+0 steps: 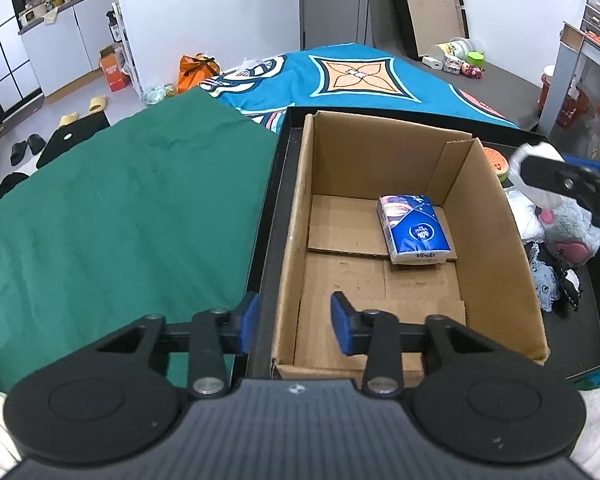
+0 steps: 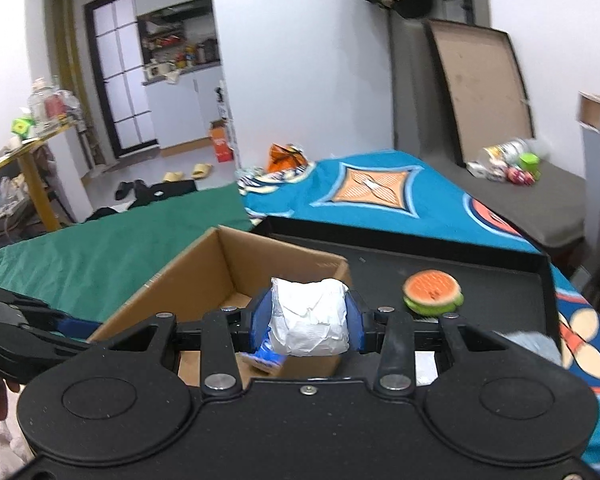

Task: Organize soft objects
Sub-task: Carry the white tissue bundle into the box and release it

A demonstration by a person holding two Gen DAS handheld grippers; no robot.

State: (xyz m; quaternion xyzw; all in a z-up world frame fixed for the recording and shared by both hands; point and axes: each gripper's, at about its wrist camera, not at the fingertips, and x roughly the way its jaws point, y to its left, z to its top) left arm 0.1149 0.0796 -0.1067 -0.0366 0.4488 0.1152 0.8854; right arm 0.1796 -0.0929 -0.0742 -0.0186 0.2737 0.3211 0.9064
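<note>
At the left, the left gripper (image 1: 294, 322) hangs over the near-left corner of the open brown cardboard box (image 1: 496, 240), its blue pads partly drawn together with nothing between them; they straddle the box's left wall without touching it, so a careless drop of that hand could catch the rim and shove the box along the shallow black tray (image 1: 576, 344) it sits in. Inside the box, a blue-and-white tissue packet (image 1: 414, 232) lies flat toward the far right of the floor. Further right, the right gripper (image 2: 309, 322) is clamped on a crumpled white soft wad (image 2: 310, 316), held above the box's right wall. The wad bulges out of the pads, so a loose squeeze might let it slip and fall outside onto the tray. If released too soon, it would probably land on the wall's edge and tumble toward the round orange-and-green watermelon-slice squishy (image 2: 433, 291) or the grey plush toy (image 1: 572, 228) beside the box.
</note>
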